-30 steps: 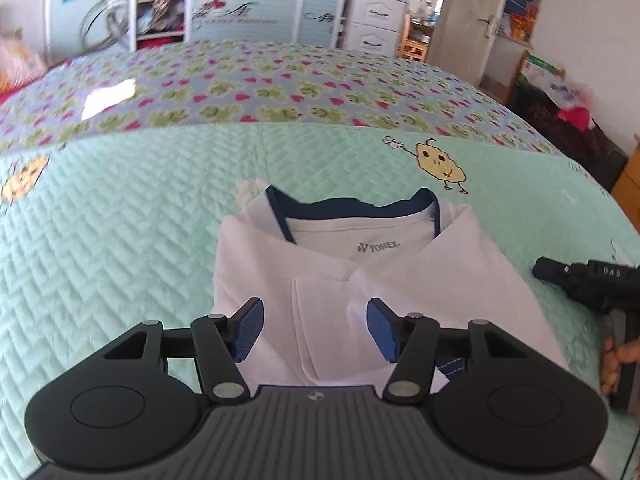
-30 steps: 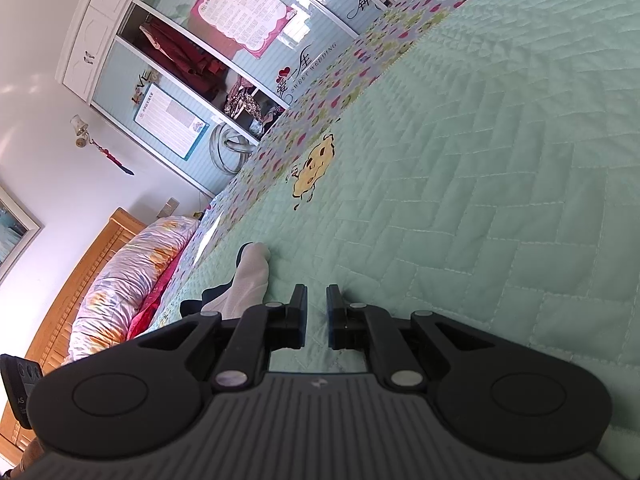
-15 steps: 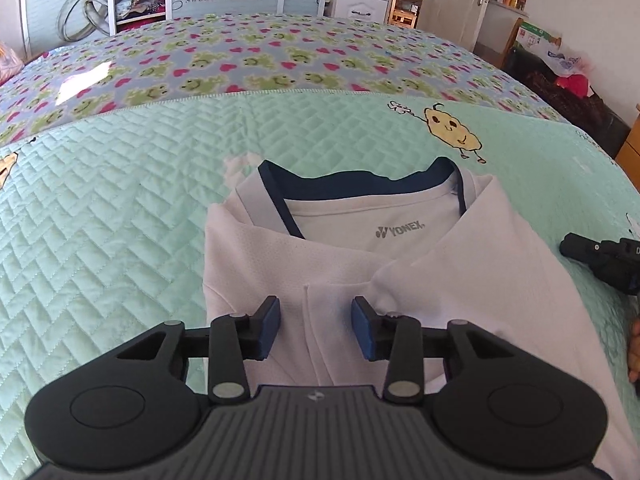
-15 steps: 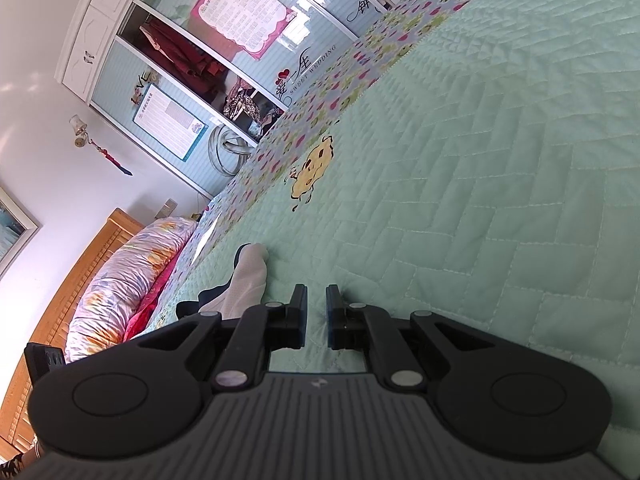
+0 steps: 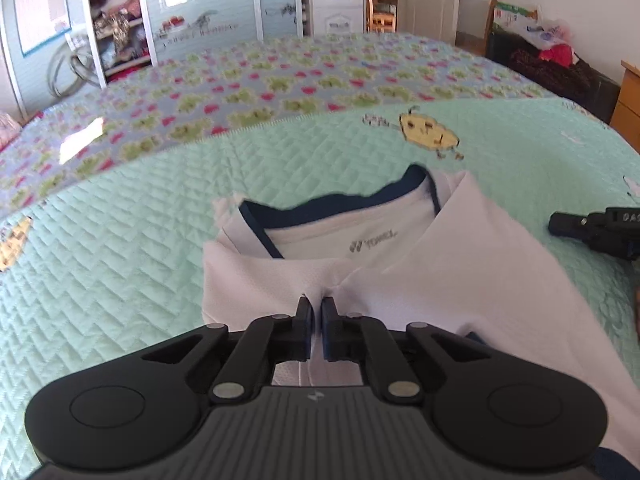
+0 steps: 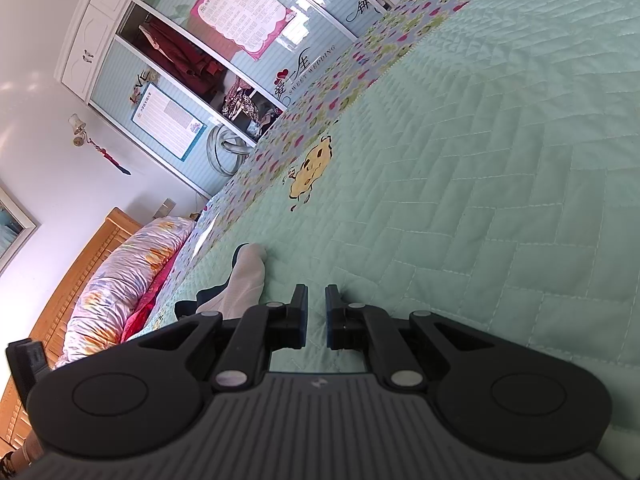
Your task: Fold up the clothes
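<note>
Softly built, by the look of it: white polo shirt (image 5: 460,280) with navy collar (image 5: 336,204), thin mesh knit, limp and light. Lies on the green quilt (image 5: 120,264), collar end away from the left gripper (image 5: 315,310), both side panels turned in so their edges meet down the middle below the collar. Judgement: cloth will drape and sag from any single pinch, slide easily over the quilt, and lose its folds if dragged; nothing fragile.

Left gripper: jaws drawn nearly together right at the seam where the two turned-in panels meet, just below the collar. A pucker of white cloth sits at the fingertips and looks nipped between them; likely pinching the shirt, though the contact itself is small and a bit soft in focus.

Right gripper (image 6: 316,308): jaws close together with a narrow gap, nothing between them, hovering low over bare quilt beside the shirt. Its nose also shows in the left view (image 5: 592,228), right of the shirt.

Best hold, as I judge it: a doubled edge or the hem, where layers stack, not a single ply.

Hard to read: the shirt's hem end is hidden under the left gripper body. Right view shows only a sliver of white cloth (image 6: 244,280). Collar label blurred
</note>
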Motion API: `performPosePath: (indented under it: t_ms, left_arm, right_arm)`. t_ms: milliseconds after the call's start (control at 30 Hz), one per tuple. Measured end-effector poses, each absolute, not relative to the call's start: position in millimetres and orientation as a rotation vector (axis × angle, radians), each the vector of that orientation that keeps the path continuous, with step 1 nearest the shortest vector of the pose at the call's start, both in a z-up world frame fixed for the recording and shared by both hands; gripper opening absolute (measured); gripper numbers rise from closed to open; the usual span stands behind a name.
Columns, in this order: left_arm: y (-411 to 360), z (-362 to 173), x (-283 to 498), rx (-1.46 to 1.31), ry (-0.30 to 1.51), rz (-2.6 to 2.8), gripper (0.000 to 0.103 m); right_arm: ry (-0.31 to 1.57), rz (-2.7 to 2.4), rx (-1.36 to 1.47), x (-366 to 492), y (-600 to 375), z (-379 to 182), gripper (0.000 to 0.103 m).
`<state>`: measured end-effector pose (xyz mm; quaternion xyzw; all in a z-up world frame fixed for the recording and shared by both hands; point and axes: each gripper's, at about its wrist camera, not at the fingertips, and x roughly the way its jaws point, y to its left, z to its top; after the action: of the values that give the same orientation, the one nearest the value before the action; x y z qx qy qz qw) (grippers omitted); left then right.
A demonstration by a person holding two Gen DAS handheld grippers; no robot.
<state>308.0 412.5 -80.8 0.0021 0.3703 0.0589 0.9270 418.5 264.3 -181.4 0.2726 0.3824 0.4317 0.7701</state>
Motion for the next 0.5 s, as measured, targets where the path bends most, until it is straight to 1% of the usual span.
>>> performPosePath:
  t_ms: [100,200,400,433,500]
  left_arm:
    - [412,-63,293,0.004,0.697,0.161,0.004]
    - [421,-54,284,-0.027,0.684,0.241,0.004]
    - [432,-79,295,-0.046,0.769,0.212,0.004]
    - [434,-84,296,-0.05,0.784,0.207,0.005]
    - [436,-93,300,-0.038,0.816,0.237,0.013]
  right_arm:
    - [0.829,0.935,0.591,418,264,-181,0.007]
    - [0.829,0.935,0.59,418,264,-181,0.006]
    - [0.828,0.933,0.589,416,264,-180,0.006]
    - [0.828,0.933,0.589,416,264,-180,0.006]
    - [0.827,0.933,0.59,416,264,-180,0.006]
